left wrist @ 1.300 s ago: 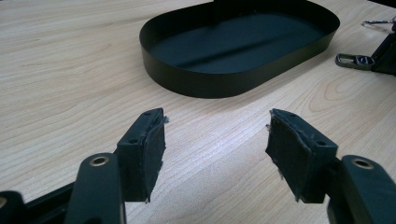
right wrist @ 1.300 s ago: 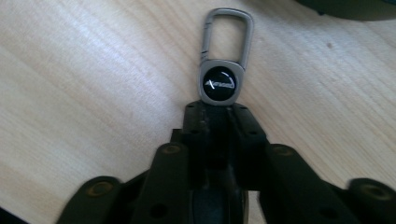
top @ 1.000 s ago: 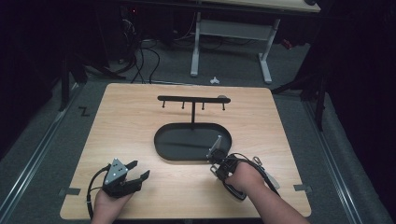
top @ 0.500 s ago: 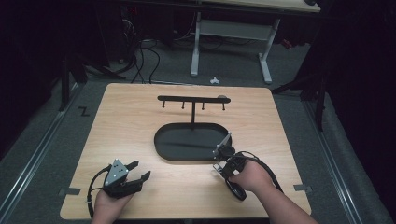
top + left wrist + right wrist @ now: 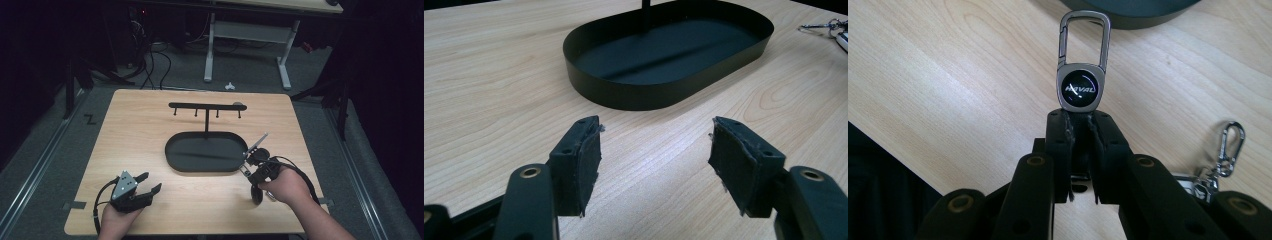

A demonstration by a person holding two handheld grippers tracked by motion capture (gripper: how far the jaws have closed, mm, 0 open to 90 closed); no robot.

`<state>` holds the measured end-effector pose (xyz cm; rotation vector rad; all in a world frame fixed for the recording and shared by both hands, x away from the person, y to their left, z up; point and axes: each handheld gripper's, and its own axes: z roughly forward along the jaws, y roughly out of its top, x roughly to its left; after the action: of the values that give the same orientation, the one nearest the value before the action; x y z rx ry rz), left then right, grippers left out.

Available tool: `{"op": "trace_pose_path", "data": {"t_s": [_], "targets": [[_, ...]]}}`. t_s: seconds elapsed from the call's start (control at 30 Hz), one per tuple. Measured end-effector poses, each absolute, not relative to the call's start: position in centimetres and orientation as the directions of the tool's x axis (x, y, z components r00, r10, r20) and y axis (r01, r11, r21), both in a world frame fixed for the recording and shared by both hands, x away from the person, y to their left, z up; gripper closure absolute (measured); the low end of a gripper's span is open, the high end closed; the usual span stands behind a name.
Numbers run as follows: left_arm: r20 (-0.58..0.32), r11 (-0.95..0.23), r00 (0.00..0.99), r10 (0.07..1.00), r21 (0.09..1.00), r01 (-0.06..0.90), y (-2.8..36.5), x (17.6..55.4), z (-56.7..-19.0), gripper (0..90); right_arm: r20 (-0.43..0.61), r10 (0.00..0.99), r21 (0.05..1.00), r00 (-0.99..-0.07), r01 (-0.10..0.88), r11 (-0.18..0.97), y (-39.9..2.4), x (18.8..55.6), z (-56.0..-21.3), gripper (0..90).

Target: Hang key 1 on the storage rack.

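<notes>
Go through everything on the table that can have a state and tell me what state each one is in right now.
Right gripper: shut on the keychain.
Keychain: held clear of the table, carabiner clip closed and pointing away from the jaws.
Left gripper: open, nothing between its pads.
Black tray: empty, flat on the table.
Hook rack: upright, nothing on its hooks.

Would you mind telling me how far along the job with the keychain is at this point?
Done: the right gripper has clamped the keychain and holds it above the table. In hand: carrying it near the stand's tray. Left: the hook bar is bare; the left gripper is open.
</notes>
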<state>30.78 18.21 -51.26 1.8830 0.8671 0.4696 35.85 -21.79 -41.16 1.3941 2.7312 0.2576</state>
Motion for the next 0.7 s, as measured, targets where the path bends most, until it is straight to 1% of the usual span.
{"op": "trace_pose_path", "data": {"t_s": [0.3, 0.37, 0.7], "targets": [[-0.044, -0.276, 0.670, 0.741, 0.890, 0.363, 18.2, 30.8, -51.3, 37.3, 0.012, 0.820, 0.200, -0.573, 0.805, 0.559, -22.0, 35.9, -39.7, 80.9], [-0.041, -0.278, 0.670, 0.741, 0.890, 0.362, 18.2, 30.7, -51.3, 37.3, 0.004, 0.813, 0.205, -0.583, 0.796, 0.570, -22.0, 35.9, -39.5, 80.8], [-0.035, -0.284, 0.670, 0.742, 0.888, 0.362, 18.1, 30.7, -51.3, 37.3, 0.005, 0.817, 0.202, -0.577, 0.800, 0.564, -21.7, 36.0, -38.4, 80.9]]}}
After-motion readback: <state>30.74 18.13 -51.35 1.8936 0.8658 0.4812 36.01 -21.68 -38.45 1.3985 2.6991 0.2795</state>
